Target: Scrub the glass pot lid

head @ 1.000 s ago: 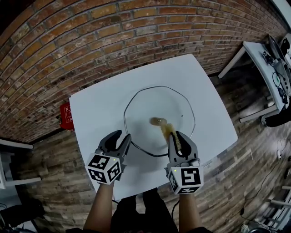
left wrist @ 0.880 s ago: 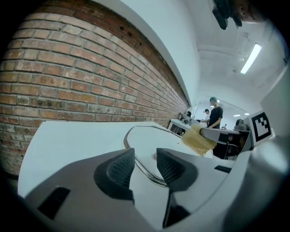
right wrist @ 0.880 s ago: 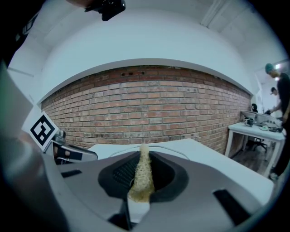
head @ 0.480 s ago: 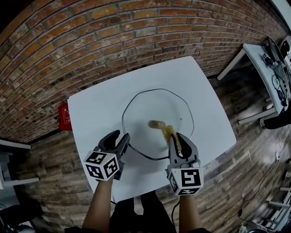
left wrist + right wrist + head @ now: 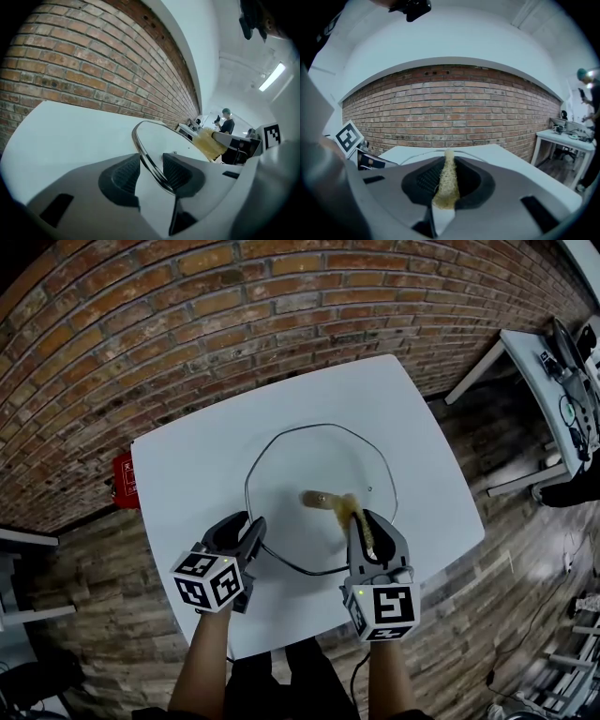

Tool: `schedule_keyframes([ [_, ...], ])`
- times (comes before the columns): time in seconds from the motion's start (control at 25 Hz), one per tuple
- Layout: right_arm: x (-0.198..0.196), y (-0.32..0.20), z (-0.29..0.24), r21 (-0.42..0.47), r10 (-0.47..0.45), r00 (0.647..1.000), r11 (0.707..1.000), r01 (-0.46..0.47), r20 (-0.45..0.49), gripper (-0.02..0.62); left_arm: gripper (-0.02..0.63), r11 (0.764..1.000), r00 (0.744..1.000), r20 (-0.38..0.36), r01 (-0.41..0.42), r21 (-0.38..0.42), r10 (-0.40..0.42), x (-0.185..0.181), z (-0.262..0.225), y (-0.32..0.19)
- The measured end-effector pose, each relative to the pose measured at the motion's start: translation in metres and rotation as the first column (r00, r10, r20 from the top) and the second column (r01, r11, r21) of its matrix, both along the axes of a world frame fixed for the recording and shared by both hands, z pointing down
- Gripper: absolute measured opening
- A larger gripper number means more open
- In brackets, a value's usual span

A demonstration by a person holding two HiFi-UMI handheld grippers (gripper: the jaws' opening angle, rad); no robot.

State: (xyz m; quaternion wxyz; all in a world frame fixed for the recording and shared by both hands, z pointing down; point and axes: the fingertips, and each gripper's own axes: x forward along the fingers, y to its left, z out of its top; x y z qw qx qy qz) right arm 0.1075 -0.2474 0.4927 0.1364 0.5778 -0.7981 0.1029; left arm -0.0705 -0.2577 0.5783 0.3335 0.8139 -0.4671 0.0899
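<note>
The glass pot lid lies flat on the white table, its knob at the middle. My left gripper is at the lid's near-left edge. In the left gripper view the metal rim runs between the pads of the left gripper, with a gap on the left side. These jaws have just been opening and stand open. My right gripper is shut on a yellow scrubbing sponge, which reaches over the glass near the knob. The right gripper view shows the sponge pinched upright between the pads.
A brick wall rises behind the table. A red object sits low at the table's left edge. A white desk with gear stands at the far right on the wooden floor. A person is far off.
My left gripper has sunk a little and rolled, and now straddles the lid's rim with its jaws apart. The right gripper and the sponge have stayed where they were.
</note>
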Motion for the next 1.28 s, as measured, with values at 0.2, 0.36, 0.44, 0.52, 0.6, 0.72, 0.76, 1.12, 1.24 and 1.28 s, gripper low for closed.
schedule_keyframes([
  [0.2,-0.008,-0.015,-0.008,0.025,-0.022,1.0,0.999,0.022,0.005,0.058,0.149,1.0,1.0,0.019,0.0,0.007,0.0,0.0,0.0,-0.002],
  [0.36,-0.023,-0.03,-0.019,0.051,-0.056,0.998,0.997,0.055,0.01,0.058,0.144,1.0,1.0,0.022,0.005,0.008,-0.005,0.0,0.0,-0.002],
  [0.44,-0.028,-0.035,-0.023,0.059,-0.067,0.998,0.996,0.066,0.013,0.058,0.143,1.0,1.0,0.024,0.007,0.009,-0.007,0.0,0.0,-0.002],
  [0.52,-0.032,-0.04,-0.025,0.061,-0.077,0.997,0.995,0.076,0.017,0.058,0.143,1.0,1.0,0.025,0.008,0.009,-0.008,0.0,0.0,-0.002],
  [0.6,-0.037,-0.044,-0.024,0.058,-0.089,0.996,0.994,0.087,0.022,0.058,0.143,1.0,1.0,0.024,0.01,0.009,-0.01,-0.001,0.0,-0.002],
  [0.72,-0.052,-0.055,-0.019,0.044,-0.116,0.993,0.992,0.114,0.033,0.058,0.143,1.0,1.0,0.023,0.011,0.009,-0.011,-0.001,-0.001,-0.002],
  [0.76,-0.059,-0.06,-0.017,0.034,-0.13,0.991,0.991,0.129,0.039,0.058,0.143,1.0,1.0,0.024,0.01,0.01,-0.011,0.0,-0.001,-0.002],
  [1.12,-0.108,-0.093,0.018,-0.117,-0.226,0.974,0.967,0.226,0.018,0.058,0.141,1.0,0.999,0.034,0.016,0.011,-0.016,0.001,-0.001,-0.002],
  [1.24,-0.105,-0.093,0.037,-0.186,-0.23,0.973,0.958,0.22,-0.032,0.058,0.141,1.0,0.999,0.037,0.015,0.013,-0.016,0.0,-0.002,-0.003],
  [1.28,-0.102,-0.093,0.043,-0.2,-0.227,0.972,0.957,0.212,-0.054,0.058,0.141,1.0,0.999,0.039,0.015,0.015,-0.015,-0.001,-0.002,-0.003],
])
